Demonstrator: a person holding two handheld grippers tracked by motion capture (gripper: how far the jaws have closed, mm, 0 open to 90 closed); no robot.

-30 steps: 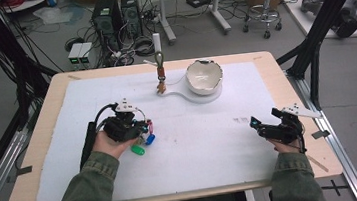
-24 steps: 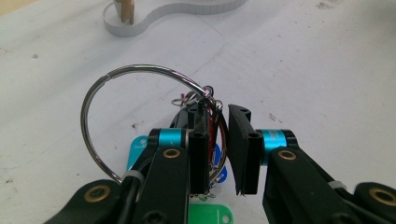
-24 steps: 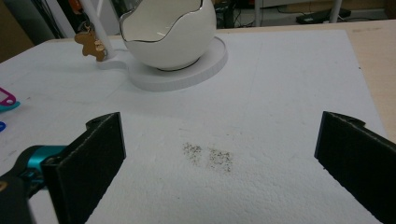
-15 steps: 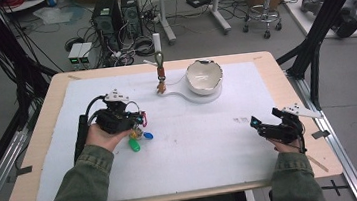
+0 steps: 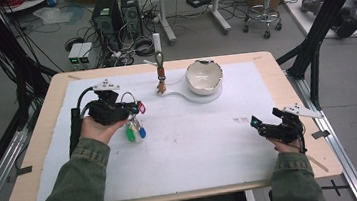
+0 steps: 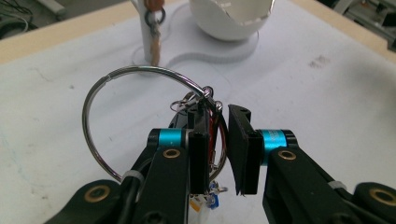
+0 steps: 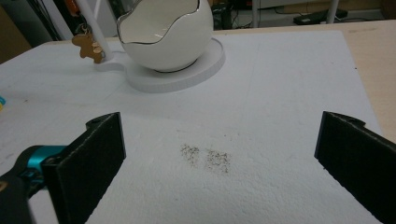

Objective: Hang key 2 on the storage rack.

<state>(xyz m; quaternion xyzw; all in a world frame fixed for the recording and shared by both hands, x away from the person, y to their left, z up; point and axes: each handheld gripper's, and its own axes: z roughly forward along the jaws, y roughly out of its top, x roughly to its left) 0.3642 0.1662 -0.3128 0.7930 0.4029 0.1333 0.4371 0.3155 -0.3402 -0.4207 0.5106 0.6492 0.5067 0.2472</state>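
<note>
- While the left gripper (image 5: 134, 107) hangs above the white-covered counter (image 5: 201, 148), its fingers are pinched nearly together on the key ring (image 6: 140, 74), biting where the small attachments gather on the wire.
- That key ring is held off the counter at its left side, short of the white stand (image 5: 157, 42) and the egg-shaped bowl (image 5: 204, 75).
- It should handle as a light thing: stiff, thin, polished steel, likely slippery, so the pads want a firm bite across the wire. The hanging tags will swing freely with any quick move.
- Best hold, I judge, is right where it is now, at the cluster, leaving the open loop free to slip over a hook.
- In looks, it is a large, round, silver loop with a red tag (image 5: 141, 106) near the fingers, and green (image 5: 130, 134) and blue (image 5: 142, 132) tags dangling below.
- Resting at the counter's right edge, the right gripper (image 5: 257, 124) has its fingers spread wide, with nothing between them.
</note>
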